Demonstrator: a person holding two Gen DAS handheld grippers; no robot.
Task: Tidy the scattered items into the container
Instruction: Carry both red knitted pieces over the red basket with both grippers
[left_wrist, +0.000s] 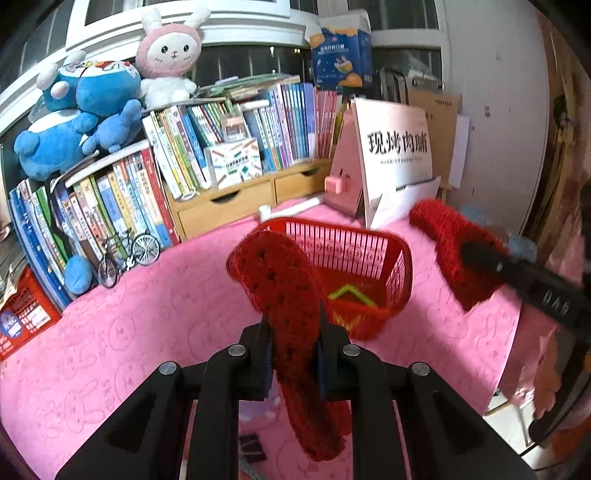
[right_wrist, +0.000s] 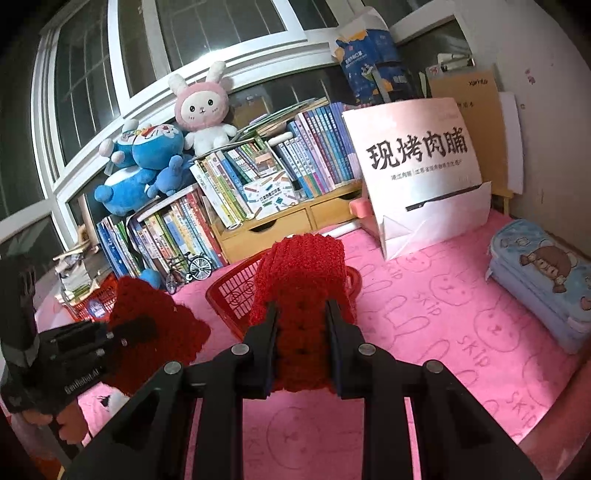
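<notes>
Bookshelf clutter beyond the hand-held gripper

Ahead stand books (right_wrist: 207, 221), a rabbit plush (right_wrist: 202, 110), a toy bicycle (right_wrist: 188, 271); right, perhaps a pencil case (right_wrist: 543, 280).

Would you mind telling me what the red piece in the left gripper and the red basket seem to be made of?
Red knitted piece: probably crocheted yarn, matte and fuzzy, with rows of small holes; it droops limply.
Red basket: looks like moulded plastic, slightly glossy, with thin rigid slats and a smooth rim.

1. White-framed windows (right_wrist: 155, 55) stand dark behind the desk's back edge.
2. A white wall (left_wrist: 498, 110) closes the right side.
3. A wooden drawer unit (right_wrist: 280, 225) sits along the back edge.
</notes>
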